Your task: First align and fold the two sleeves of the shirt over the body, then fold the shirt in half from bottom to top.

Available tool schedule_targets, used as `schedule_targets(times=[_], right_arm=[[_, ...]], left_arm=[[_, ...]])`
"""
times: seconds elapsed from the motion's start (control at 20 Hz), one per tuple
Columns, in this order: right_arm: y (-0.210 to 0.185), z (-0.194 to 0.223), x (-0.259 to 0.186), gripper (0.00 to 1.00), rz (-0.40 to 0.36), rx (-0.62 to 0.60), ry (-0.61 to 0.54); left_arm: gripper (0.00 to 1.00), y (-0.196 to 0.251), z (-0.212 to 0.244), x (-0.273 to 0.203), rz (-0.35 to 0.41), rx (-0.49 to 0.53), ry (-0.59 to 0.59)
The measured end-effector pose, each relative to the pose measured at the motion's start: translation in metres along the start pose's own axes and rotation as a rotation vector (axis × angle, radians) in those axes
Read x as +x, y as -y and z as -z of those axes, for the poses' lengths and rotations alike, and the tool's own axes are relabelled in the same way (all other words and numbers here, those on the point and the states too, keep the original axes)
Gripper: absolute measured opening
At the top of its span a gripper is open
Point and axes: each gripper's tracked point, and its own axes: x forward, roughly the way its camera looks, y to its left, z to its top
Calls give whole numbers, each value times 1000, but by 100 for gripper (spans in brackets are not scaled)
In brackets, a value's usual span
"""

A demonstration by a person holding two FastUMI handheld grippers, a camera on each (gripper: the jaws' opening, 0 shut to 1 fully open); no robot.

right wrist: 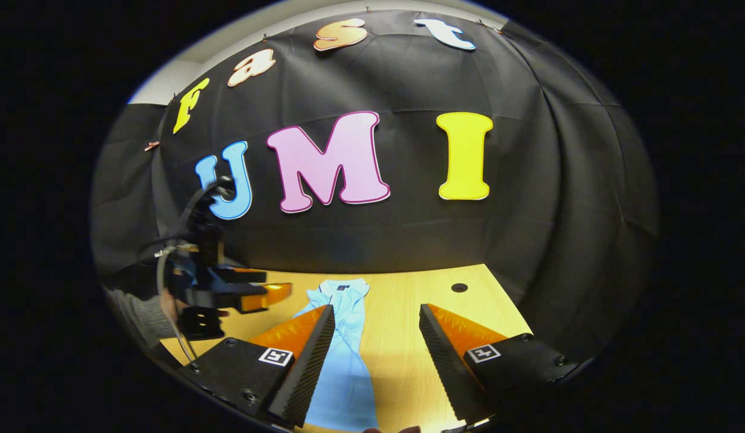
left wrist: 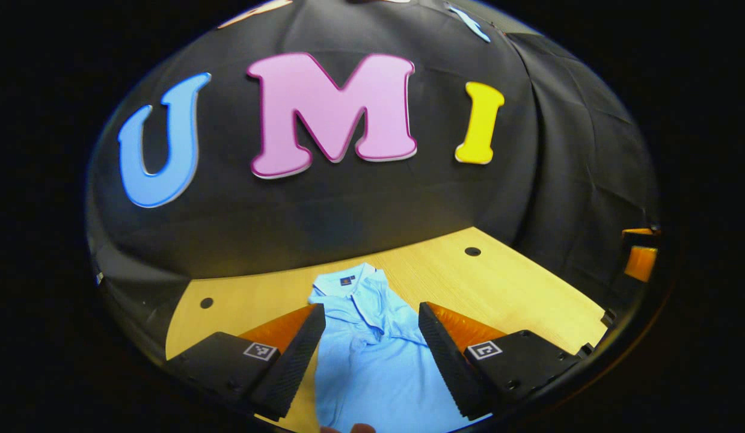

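Note:
A light blue polo shirt (left wrist: pixel 372 361) lies on the wooden table (left wrist: pixel 516 288), its collar (left wrist: pixel 348 282) pointing to the far wall. It looks narrow, with folds of cloth lying over the body. My left gripper (left wrist: pixel 370 310) hovers open over the shirt's upper part, one finger on each side of it. In the right gripper view the shirt (right wrist: pixel 348 367) runs as a narrow strip beside the left finger. My right gripper (right wrist: pixel 377 310) is open over bare table just right of the shirt, holding nothing. Farther left, a hand holds the left gripper (right wrist: pixel 228 294) near the collar.
The table has a round cable hole at the far right (left wrist: pixel 472 251) and another at the far left (left wrist: pixel 207 302). The black cloth wall closes the table's back and right side. A grey sleeve (right wrist: pixel 134 319) shows at the left edge of the right gripper view.

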Motion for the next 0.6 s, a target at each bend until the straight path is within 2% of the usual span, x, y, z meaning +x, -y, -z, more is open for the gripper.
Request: schedule_targets(times=[0.1,0.25,0.4,0.6], right_arm=[[-9,9,-5,89,-3,-14,-22],[-16,41,-13,89,11,-38,-108],[-17,102,-25,91,34,-37,-278],[-21,197,-59,92,48,-17,-553]], left_arm=[[99,-17,6,-43,-34,-27,21],[99,-38,55,-102,-56,-47,-64],[99,-52,130,-144,-65,-93,-216],[99,-49,232,-172,-56,-145,-466]])
